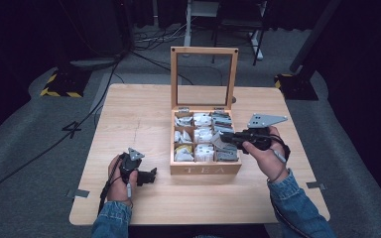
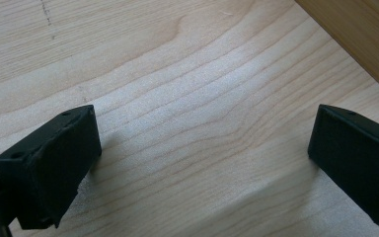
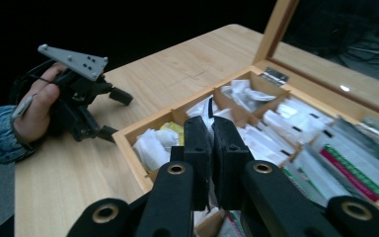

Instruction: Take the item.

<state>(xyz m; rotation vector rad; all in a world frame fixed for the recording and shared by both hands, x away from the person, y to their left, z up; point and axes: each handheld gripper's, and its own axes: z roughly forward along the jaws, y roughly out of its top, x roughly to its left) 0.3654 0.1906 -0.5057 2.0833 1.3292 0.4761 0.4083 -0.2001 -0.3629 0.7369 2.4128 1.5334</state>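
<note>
tea box point(image 1: 206, 168): open, mid-table, glass lid point(image 1: 204, 77) standing upright at its far edge; sachets point(image 1: 203, 135) sorted in its compartments.
right gripper point(image 1: 220, 141): over the box's right-hand compartments, jaws pressed together on a thin pale sachet point(image 1: 217, 142); in the right gripper view point(image 3: 211, 143) only a sliver of white shows between the pads.
left gripper point(image 1: 152, 175): on the table point(image 1: 129, 119) just left of the box's front corner, jaws wide apart, nothing between them point(image 2: 205, 163).
risk 1: grip looks like an edge pinch; sachet may slip and fall back into the box, possibly the wrong compartment.
risk 2: neighbouring sachets packed tight; one could drag out with it.
risk 3: a high swing toward the back of the box could clip the lid.
risk 4: box unrestrained; a snag could shift it.
</note>
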